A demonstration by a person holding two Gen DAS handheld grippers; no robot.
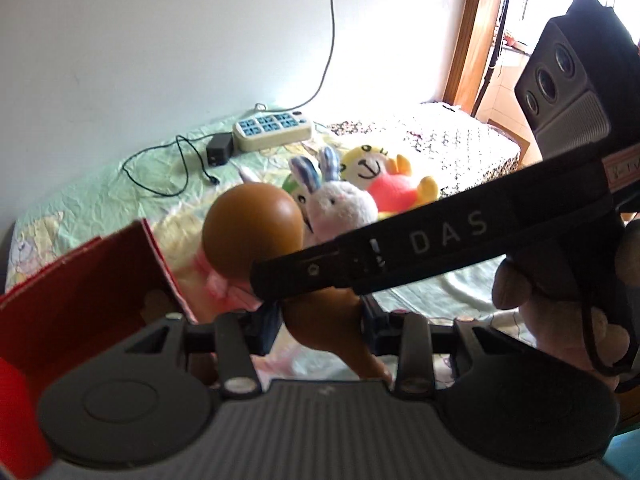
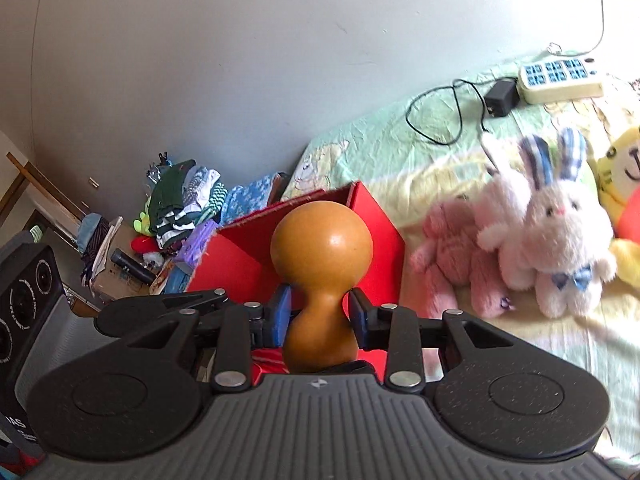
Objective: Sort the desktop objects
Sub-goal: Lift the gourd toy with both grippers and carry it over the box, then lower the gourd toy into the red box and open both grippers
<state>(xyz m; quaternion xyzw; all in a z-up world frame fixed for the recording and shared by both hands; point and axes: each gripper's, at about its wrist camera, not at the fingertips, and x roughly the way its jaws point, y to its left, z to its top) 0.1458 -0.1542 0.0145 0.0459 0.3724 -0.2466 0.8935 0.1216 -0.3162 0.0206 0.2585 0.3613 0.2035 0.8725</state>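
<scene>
1. Right gripper (image 2: 316,316) pinches the brown gourd (image 2: 322,248) at its waist, above the red box (image 2: 372,216).
2. Left gripper (image 1: 320,320) brackets the gourd too; contact unclear.
3. Plush toys (image 2: 560,232) remain unsorted on the bed.

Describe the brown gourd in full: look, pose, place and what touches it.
The gourd is smooth, glossy and orange-brown, hard-looking like dried shell or wood, with a round bulb above a narrow waist and a fuller base. It is held upright, in front of the red box. The right gripper clamps its waist, blue pads pressing both sides. The left gripper's fingers flank its lower part; contact is unclear.
</scene>
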